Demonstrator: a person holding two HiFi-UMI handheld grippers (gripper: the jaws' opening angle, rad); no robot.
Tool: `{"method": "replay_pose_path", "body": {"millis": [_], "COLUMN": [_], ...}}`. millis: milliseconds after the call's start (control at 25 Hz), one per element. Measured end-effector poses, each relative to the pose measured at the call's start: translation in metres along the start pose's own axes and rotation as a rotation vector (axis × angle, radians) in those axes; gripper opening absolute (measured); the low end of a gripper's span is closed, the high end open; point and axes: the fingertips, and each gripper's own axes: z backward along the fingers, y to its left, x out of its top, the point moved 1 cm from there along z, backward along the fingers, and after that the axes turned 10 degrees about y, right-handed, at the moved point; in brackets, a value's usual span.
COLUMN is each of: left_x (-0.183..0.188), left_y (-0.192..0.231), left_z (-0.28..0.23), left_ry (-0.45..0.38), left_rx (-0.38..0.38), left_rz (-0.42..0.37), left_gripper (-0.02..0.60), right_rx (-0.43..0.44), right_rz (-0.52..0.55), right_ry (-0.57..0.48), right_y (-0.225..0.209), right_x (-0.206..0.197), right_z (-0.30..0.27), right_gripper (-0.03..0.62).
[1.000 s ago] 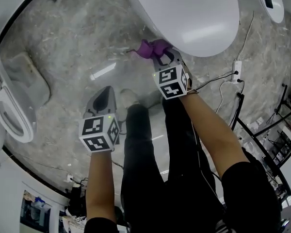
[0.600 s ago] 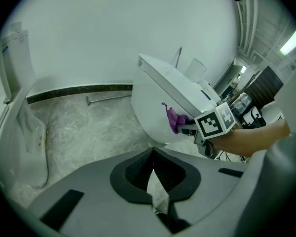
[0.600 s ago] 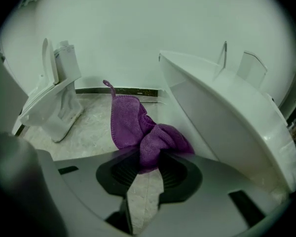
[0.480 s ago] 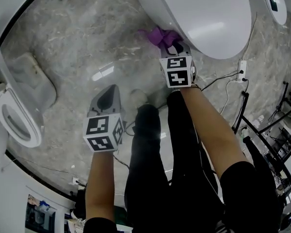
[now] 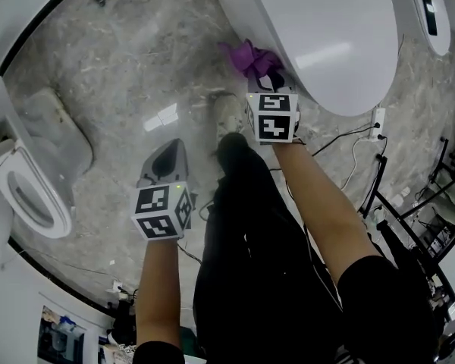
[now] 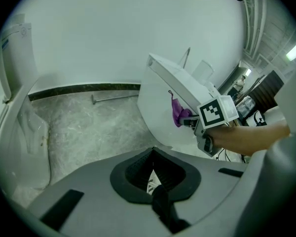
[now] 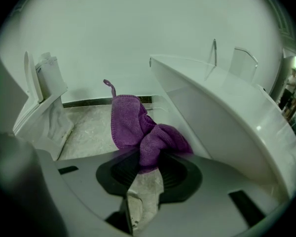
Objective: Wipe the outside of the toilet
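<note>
A white toilet [image 5: 326, 29] with its lid down fills the top of the head view. My right gripper [image 5: 267, 76] is shut on a purple cloth [image 5: 249, 58] pressed against the bowl's left outer side. In the right gripper view the purple cloth [image 7: 143, 132] bunches out of the jaws beside the toilet's wall [image 7: 222, 117]. My left gripper [image 5: 164, 158] hangs lower left over the floor, away from the toilet, shut with nothing in it. The left gripper view shows the toilet [image 6: 160, 98] and the cloth [image 6: 179, 113] from the side.
A second white toilet [image 5: 23, 188] stands at the left edge. Marble-patterned floor [image 5: 136, 74] lies between them. A power strip [image 5: 376, 120] with cables and a black metal rack [image 5: 417, 203] sit at the right. My legs [image 5: 243, 226] stand below the grippers.
My right gripper and the purple cloth have slid up along the side of the bowl. The left gripper has stayed almost in place. My foot has stepped forward.
</note>
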Motion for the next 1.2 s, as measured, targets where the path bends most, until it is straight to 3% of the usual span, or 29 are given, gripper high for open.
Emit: {"method": "replay_pose_path", "body": {"millis": [520, 680, 1200], "left_x": [0.106, 0.132, 0.205], "left_y": [0.004, 0.008, 0.071], "left_z": [-0.01, -0.012, -0.017], "left_ry": [0.0, -0.003, 0.008], "left_rx": [0.015, 0.021, 0.001], "left_rz": [0.029, 0.039, 0.002], "left_gripper": [0.009, 0.008, 0.008], "right_rx": [0.022, 0.028, -0.056], "right_rz": [-0.128, -0.114, -0.171], "right_ry": [0.03, 0.018, 0.012], "right_y": [0.007, 0.011, 0.026], "right_x": [0.074, 0.1, 0.186], "right_z": [-0.024, -0.032, -0.074], "right_gripper": [0.112, 0.112, 0.112]}}
